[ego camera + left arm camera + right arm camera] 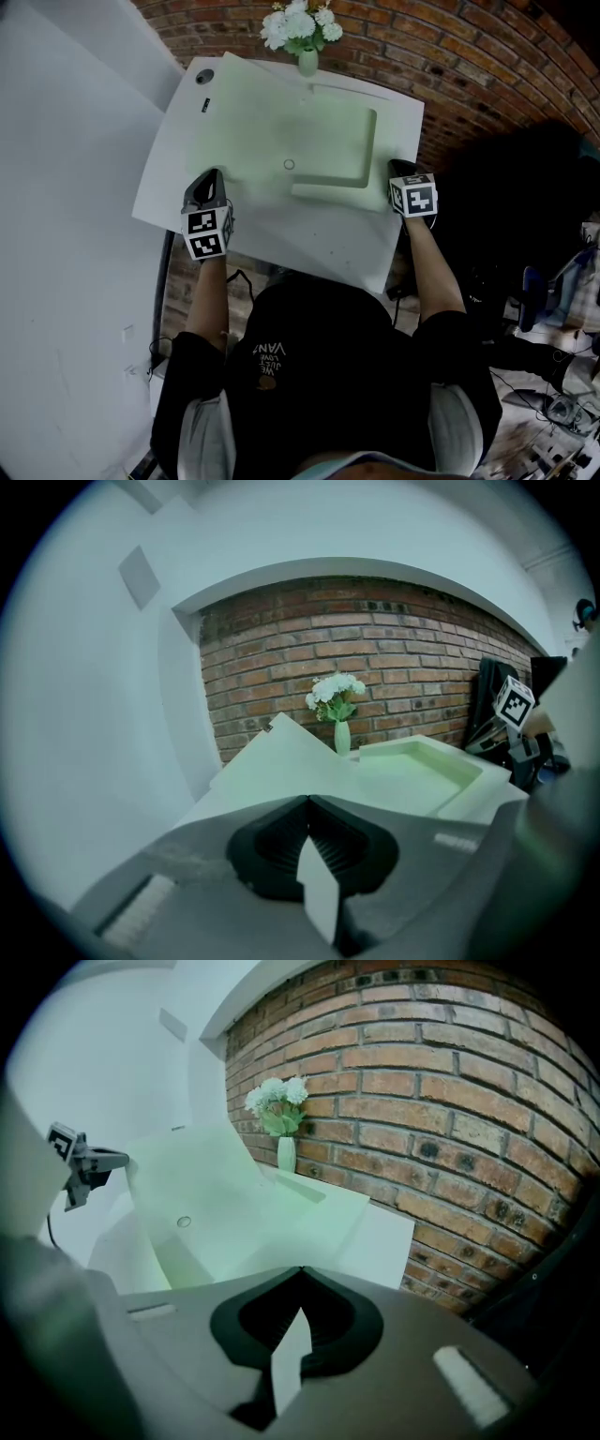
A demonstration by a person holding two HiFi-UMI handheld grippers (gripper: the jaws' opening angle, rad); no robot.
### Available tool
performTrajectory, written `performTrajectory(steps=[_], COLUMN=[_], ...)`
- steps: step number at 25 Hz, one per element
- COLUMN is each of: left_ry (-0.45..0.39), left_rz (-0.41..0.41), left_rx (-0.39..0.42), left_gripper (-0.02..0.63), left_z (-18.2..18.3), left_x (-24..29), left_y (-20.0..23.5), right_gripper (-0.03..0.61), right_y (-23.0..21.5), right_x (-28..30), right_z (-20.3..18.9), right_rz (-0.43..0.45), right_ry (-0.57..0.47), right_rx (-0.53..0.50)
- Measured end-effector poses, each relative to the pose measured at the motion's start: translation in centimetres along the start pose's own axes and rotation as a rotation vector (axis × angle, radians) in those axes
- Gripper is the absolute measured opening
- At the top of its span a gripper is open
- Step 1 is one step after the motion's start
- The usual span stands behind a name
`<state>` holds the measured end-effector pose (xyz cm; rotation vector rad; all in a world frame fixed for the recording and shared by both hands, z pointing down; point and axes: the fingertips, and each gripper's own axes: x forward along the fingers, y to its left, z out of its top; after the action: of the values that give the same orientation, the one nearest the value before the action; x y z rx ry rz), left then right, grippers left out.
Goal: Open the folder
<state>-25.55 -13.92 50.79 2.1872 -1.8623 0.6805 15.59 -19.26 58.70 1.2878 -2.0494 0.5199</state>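
The desk (173,173) held the folder (300,131) just before the vase (307,62). Left of the vase, the left hand-held gripper (214,176) clamped the lifted cover (187,1194), apparently to swing it open. Rightward, the right hand-held gripper (401,167) pinched the folder's other edge, probably anchoring it.

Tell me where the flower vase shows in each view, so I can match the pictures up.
Head view: vase at top centre, under its white flowers.
Left gripper view: vase near the centre, slightly right, beyond the fingers.
Right gripper view: vase left of centre, upper half.
Shared landmark: the brick wall directly behind it in all three.
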Motion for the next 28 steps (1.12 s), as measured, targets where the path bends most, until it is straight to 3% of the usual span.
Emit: performTrajectory(steps=[13,28], left_ry=[-0.047,-0.106], left_rz=[-0.084,-0.235], left_rx=[0.017,0.004], left_gripper=[0.002,0.002], left_z=[1.9,4.1], left_x=[0.4,1.1], left_y=[-3.2,-7.8], right_gripper=[-0.002,-0.002], right_y=[3.3,6.2], right_x=[-1.2,-5.7], right_z=[1.5,4.1], right_rz=[0.065,0.073], right_ry=[-0.074,-0.23], right_rx=[0.014,0.068])
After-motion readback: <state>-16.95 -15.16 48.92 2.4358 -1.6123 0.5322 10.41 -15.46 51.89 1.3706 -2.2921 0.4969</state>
